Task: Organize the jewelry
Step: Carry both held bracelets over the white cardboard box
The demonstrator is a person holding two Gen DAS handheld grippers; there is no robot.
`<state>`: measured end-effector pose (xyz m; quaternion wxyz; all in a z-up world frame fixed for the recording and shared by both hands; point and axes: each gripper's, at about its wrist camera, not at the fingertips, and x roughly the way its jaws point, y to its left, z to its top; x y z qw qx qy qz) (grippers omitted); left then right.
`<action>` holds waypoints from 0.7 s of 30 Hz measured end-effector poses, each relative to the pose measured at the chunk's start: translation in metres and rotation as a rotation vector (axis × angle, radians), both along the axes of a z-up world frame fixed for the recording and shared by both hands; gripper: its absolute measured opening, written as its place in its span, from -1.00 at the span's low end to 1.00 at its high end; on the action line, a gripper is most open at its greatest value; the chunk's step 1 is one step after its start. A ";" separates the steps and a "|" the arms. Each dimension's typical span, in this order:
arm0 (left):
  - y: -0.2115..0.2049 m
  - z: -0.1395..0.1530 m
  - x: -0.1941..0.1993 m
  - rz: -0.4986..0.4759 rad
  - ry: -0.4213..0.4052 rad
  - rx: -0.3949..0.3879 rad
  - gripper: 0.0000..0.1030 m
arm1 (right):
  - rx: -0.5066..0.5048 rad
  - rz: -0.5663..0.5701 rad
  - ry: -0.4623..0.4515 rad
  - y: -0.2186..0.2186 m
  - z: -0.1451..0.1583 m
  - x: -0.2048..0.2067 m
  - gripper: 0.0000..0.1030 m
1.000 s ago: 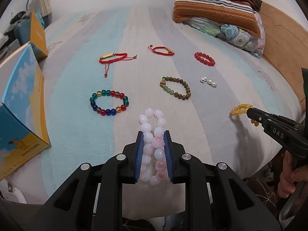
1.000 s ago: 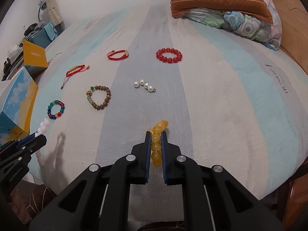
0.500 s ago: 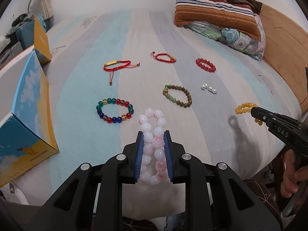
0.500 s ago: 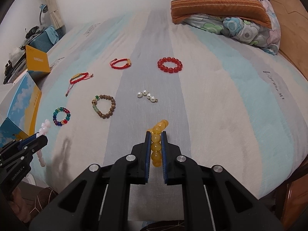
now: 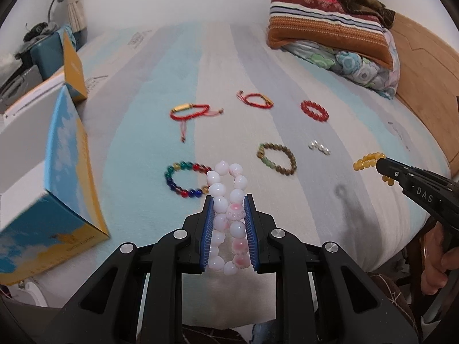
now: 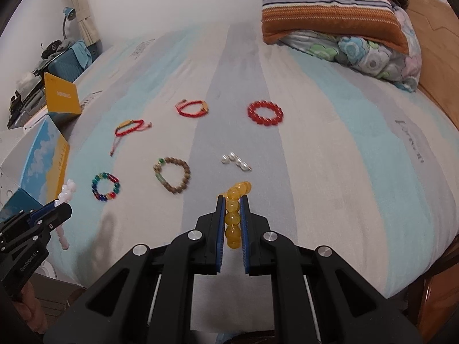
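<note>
Bed (image 5: pixel 160 66), striped sheet, serves as the sorting surface. Both hand-held grippers hang over its near edge, each loaded.

Left hand-held gripper (image 5: pixel 229 206): closed down on pink bracelet (image 5: pixel 228 197), pads squeezing the loop flat into two bead rows; top of the loop sticks out past the fingertips at 12 o'clock. Held clear of the sheet, apparently in carry.

Right hand-held gripper (image 6: pixel 232 200): closed tight on yellow bracelet (image 6: pixel 233 215), one bead row between the pads, the rest bunched at the tips. In the left view its beads show at 3 o'clock.

On the sheet, well apart from one another, in rough rows:
- rainbow bracelet (image 5: pixel 186 179), just beyond the left tips, 10 o'clock
- wood bracelet (image 5: pixel 276 159), 1 o'clock
- pearls (image 5: pixel 319 146), further right
- far row: two red cords (image 5: pixel 190 109) (image 5: pixel 255 99), red bracelet (image 5: pixel 314 110)

Spacing looks deliberate: pieces kept separate so nothing tangles and each can be pinched alone.

Box (image 5: pixel 57 186), open, stands at 9 o'clock on the bed's left edge, close beside the left hand-held gripper. Likely the destination, or the pink one may fill the near row; cannot tell which.

Pillows (image 5: pixel 327 34) at 1 o'clock, far end.
</note>
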<state>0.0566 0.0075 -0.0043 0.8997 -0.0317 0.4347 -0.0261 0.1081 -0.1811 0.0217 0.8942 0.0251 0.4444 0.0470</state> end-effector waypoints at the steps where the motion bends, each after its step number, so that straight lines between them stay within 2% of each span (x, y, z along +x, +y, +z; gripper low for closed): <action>1: 0.005 0.004 0.001 0.009 -0.004 -0.002 -0.60 | -0.006 0.005 -0.008 0.005 0.005 0.002 -0.82; 12: 0.059 0.055 0.007 0.063 -0.069 0.021 -0.60 | -0.007 0.072 -0.080 0.070 0.047 0.015 -0.82; 21: 0.132 0.080 -0.006 0.160 -0.098 0.044 -0.60 | 0.002 0.188 -0.105 0.163 0.066 0.023 -0.82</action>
